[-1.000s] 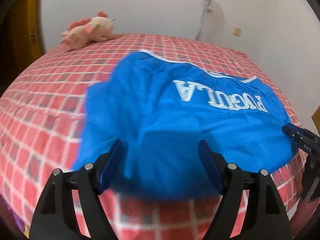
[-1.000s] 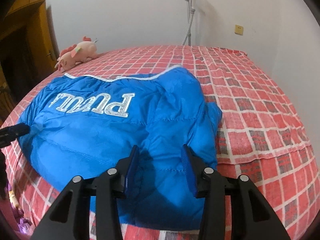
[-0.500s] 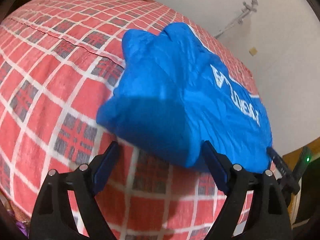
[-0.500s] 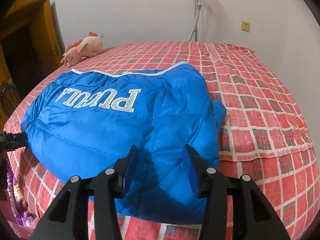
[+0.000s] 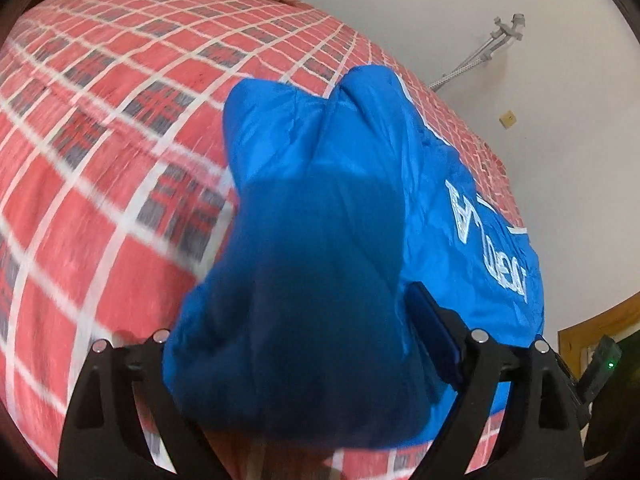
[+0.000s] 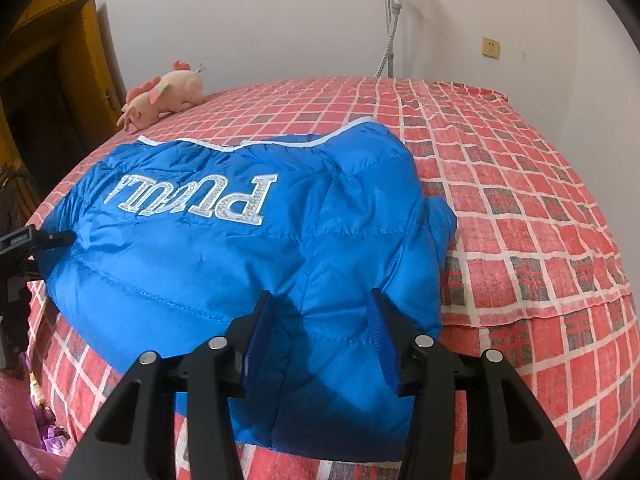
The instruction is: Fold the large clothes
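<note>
Now the left gripper (image 5: 304,340), its jaws just widening, is straddling the blue jacket (image 6: 240,248) lying on the checked bed (image 6: 540,208); the right gripper (image 6: 320,332) is gaping above its hem. Slippery padding may escape a shallow bite.

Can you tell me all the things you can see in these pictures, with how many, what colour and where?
jacket: one, bright blue with silver letters, lying on the bed near its front edge
bed cover: one, red and white checks, spread over the whole bed
plush toy: one, pink, at the far left corner of the bed
shower hose: one, white, on the wall behind the bed
wall socket: one, yellow, on the wall at right
door: one, brown wood, at left
left gripper: one, black, blue pads, jaws wide around a jacket corner
right gripper: one, black, blue pads, over the jacket's front edge
</note>
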`<state>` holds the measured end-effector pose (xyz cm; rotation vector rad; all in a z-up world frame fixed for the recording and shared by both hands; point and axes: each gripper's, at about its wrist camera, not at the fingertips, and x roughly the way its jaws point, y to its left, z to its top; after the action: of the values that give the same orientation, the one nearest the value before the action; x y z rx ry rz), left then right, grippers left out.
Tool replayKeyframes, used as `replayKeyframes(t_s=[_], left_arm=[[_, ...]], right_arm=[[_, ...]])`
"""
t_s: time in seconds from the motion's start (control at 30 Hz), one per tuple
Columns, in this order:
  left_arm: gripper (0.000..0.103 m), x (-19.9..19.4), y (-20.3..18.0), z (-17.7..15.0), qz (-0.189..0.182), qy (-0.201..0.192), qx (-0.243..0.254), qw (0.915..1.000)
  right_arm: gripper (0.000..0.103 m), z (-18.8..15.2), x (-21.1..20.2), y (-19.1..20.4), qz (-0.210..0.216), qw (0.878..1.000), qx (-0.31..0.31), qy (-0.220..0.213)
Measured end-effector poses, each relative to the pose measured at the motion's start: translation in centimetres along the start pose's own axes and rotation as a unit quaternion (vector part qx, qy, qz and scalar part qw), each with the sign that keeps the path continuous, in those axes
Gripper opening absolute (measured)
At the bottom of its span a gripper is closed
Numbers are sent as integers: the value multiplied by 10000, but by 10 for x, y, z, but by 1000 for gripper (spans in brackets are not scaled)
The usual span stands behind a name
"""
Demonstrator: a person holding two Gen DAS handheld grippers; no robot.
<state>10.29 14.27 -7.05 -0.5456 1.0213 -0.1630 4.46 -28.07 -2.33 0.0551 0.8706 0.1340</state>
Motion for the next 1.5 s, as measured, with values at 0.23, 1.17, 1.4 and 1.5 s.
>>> replayKeyframes(t_s=[0.23,1.17,1.4,1.5], left_arm=[[90,16,-2,18,-14,-128,349,9993],[35,-66,-191,-2,-416,-1044,2290,9669],[36,-30,-256,-30,-305,-725,2979,9514],[37,-8,-272,-42,-290,-491,3119,9484]], right_arm=[[49,-1,3,2,-51,10000,63,-17],[57,1,-89,-37,-476,9974,350,-405],[57,-8,-92,-44,-418,9973,462,-400],[57,-9,-92,-45,-416,9972,476,-391]])
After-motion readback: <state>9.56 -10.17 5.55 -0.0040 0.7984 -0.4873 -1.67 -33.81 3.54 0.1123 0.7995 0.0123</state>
